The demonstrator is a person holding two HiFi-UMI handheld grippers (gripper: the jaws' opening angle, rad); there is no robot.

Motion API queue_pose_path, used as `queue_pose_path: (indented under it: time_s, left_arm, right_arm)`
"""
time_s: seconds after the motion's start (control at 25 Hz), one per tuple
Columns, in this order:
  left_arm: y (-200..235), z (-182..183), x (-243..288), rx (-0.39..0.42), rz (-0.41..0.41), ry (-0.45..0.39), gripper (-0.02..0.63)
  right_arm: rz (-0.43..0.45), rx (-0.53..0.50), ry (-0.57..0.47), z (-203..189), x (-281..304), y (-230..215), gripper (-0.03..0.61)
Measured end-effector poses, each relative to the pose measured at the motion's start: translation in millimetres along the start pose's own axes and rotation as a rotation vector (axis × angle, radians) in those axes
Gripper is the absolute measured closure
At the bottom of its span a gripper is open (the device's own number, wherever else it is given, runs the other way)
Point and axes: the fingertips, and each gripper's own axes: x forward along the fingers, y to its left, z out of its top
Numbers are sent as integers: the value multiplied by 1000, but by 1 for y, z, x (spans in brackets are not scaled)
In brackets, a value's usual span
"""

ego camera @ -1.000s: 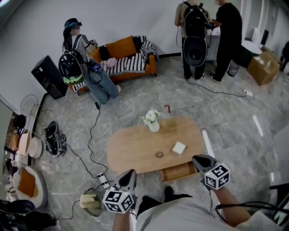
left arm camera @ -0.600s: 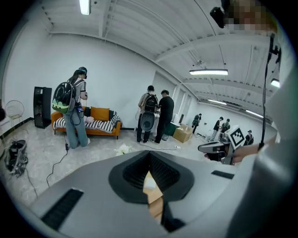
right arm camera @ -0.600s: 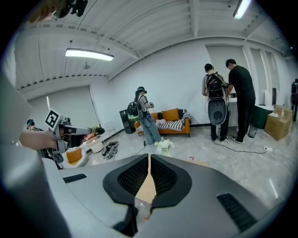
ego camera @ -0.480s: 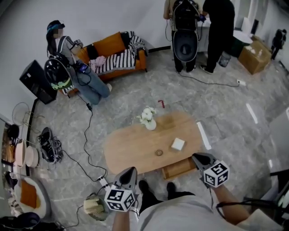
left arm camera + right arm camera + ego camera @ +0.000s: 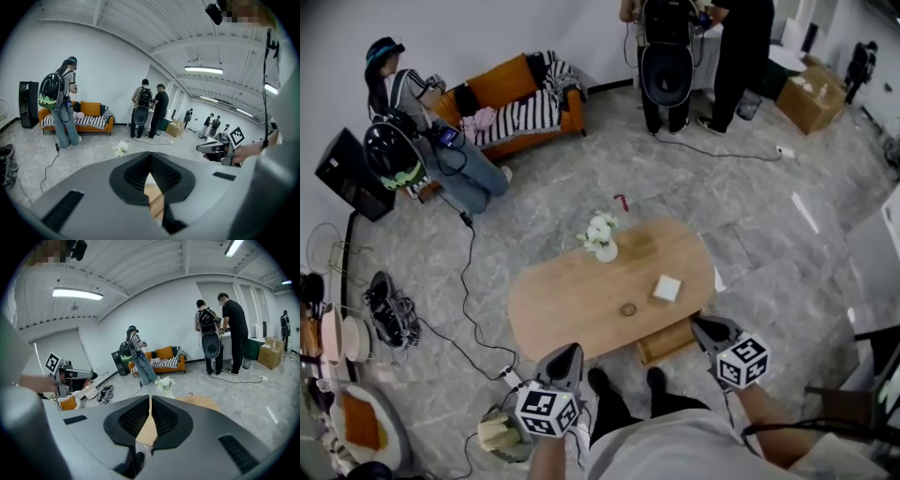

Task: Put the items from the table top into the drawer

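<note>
An oval wooden table [image 5: 572, 305] stands on the grey floor before me. On it lie a small white box [image 5: 667, 288] and a small round brown item [image 5: 627, 308]. A white vase of flowers [image 5: 600, 239] stands at its far edge. Its drawer [image 5: 670, 340] is pulled out on the near side. My left gripper [image 5: 569, 348] hovers shut short of the table's near left edge, nothing between its jaws [image 5: 150, 155]. My right gripper [image 5: 696, 322] hangs shut and empty beside the drawer's right end [image 5: 150, 397].
A cable and power strip [image 5: 508, 375] lie on the floor left of the table, with a bag [image 5: 499, 433] near my left foot. An orange sofa [image 5: 511, 112] and a seated person [image 5: 403, 141] are at the back left; two people [image 5: 694, 47] stand at the back.
The head view has shifted, so the table and room have slid up and left in it. My feet now show below the table's near edge. Both grippers have stayed shut.
</note>
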Motion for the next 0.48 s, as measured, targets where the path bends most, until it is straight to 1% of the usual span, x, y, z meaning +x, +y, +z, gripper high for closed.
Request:
queue_pose_path:
  time_s: [0.28,0.48]
  left_arm:
    - [16,-15,21,26,-39,41,612]
    - [30,-34,32,32,-49,77,612]
  right_arm:
    - [-1,-13,29,-9,25,4,537]
    - [10,-17,39,-14,45,4,537]
